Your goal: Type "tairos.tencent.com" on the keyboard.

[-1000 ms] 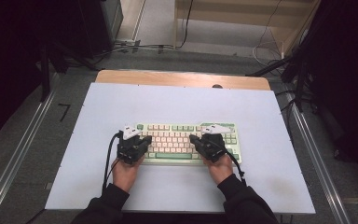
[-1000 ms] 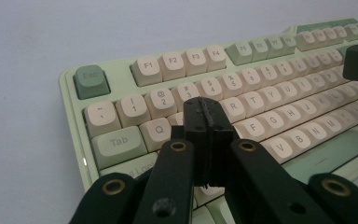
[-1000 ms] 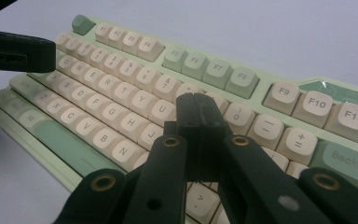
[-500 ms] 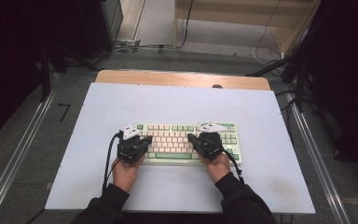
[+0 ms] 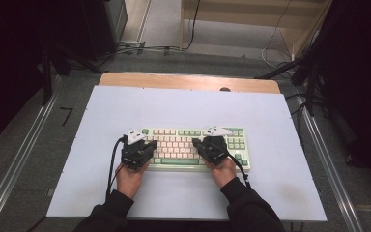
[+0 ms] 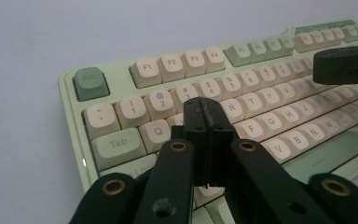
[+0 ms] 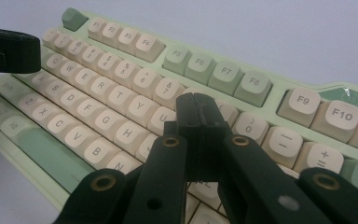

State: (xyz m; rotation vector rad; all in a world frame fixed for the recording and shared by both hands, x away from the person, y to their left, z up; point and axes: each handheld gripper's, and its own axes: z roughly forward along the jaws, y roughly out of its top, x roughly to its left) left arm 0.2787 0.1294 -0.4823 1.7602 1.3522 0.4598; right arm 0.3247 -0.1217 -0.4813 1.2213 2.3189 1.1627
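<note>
Here, glossy rounded cream-green keyboard [image 5: 193, 147]; matte black left gripper [image 6: 206, 122] fingers pressed together.

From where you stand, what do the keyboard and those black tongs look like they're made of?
The keyboard looks like moulded plastic: matte cream and green caps with printed legends and soft rounded edges. The left tongs and right tongs look like matte black plastic, perhaps printed, going by the rough seam, with brass-coloured rings at the joints. The table seems a smooth pale board.
</note>
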